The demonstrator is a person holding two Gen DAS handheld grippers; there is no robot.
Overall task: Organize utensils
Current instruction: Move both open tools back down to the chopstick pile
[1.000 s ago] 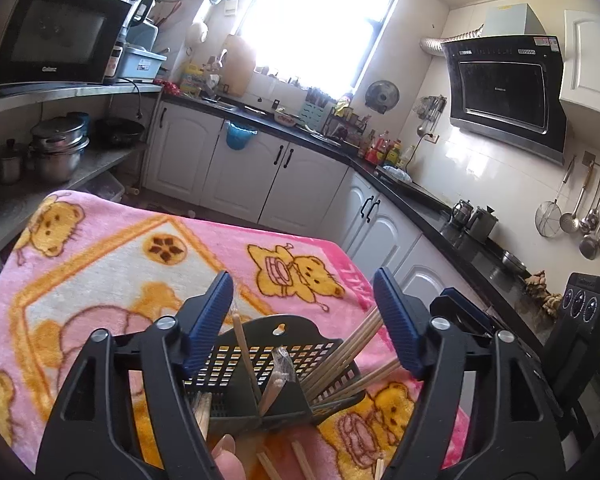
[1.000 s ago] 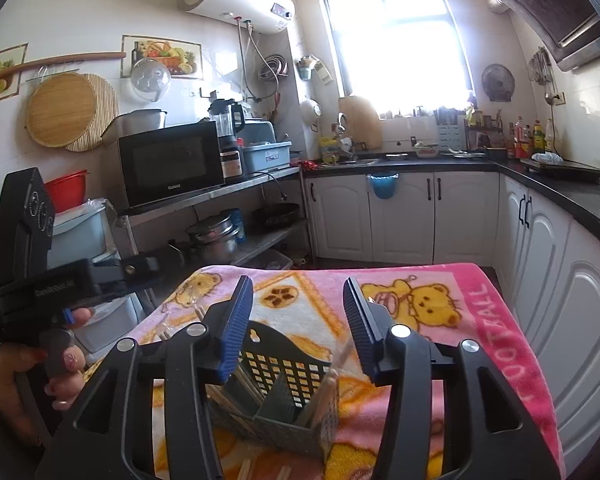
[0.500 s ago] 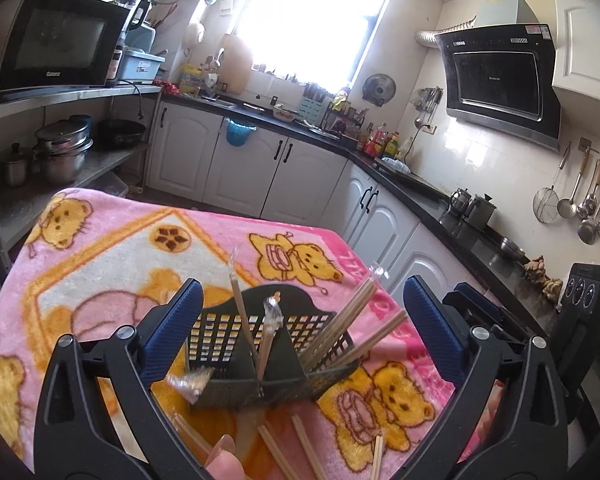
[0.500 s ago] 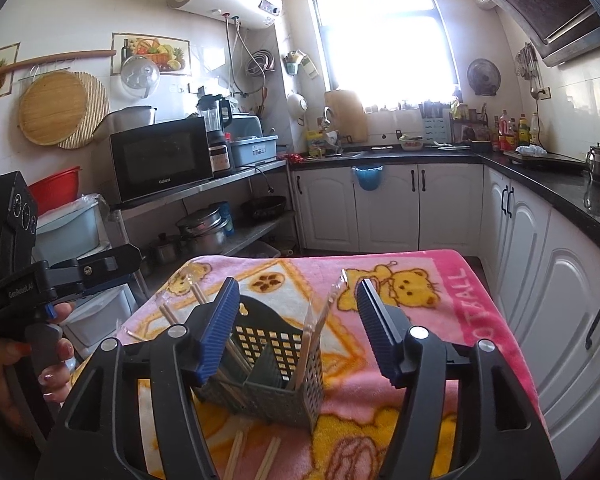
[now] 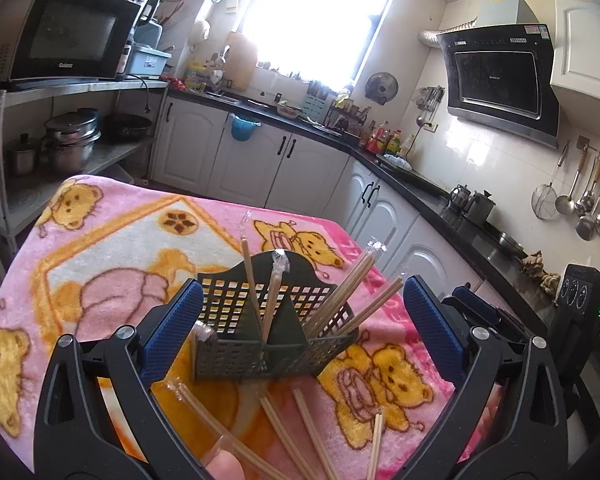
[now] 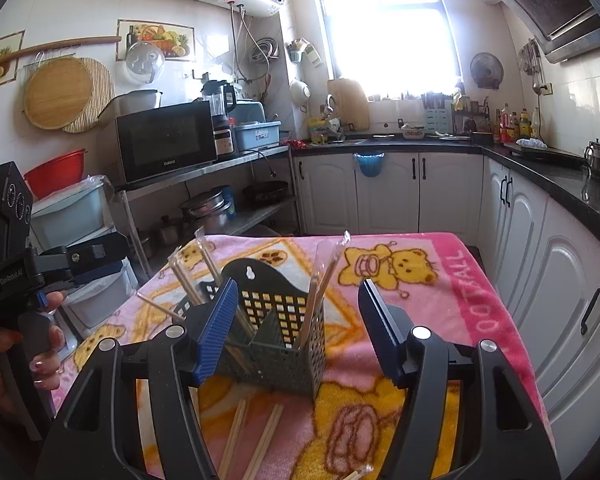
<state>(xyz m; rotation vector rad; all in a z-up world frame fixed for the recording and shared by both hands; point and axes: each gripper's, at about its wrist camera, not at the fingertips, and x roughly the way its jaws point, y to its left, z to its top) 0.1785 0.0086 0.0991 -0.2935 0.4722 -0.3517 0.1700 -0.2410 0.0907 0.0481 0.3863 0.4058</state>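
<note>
A dark slotted utensil caddy (image 5: 260, 344) stands upright on the pink bear blanket (image 5: 120, 248). Several wrapped wooden chopsticks (image 5: 352, 284) lean in its compartments. More chopsticks (image 5: 284, 436) lie loose on the blanket in front of it. My left gripper (image 5: 300, 288) is open wide, its blue pads (image 5: 172, 320) either side of the caddy and nearer the camera, touching nothing. In the right wrist view the caddy (image 6: 276, 352) sits ahead of my right gripper (image 6: 298, 292), which is open. Its left pad (image 6: 220, 320) overlaps the caddy's corner and its right pad stands apart.
The blanket-covered table ends at its far edge, with white cabinets (image 5: 252, 160) and a black counter behind and to the right. A metal shelf with pots (image 5: 68, 144) and a microwave (image 6: 164, 140) stands on the left. A hand (image 6: 40, 356) holds the left gripper's handle.
Both grippers have opened wider and drawn back from the caddy. The caddy now stands free on the blanket, with more loose chopsticks showing in front of it.
</note>
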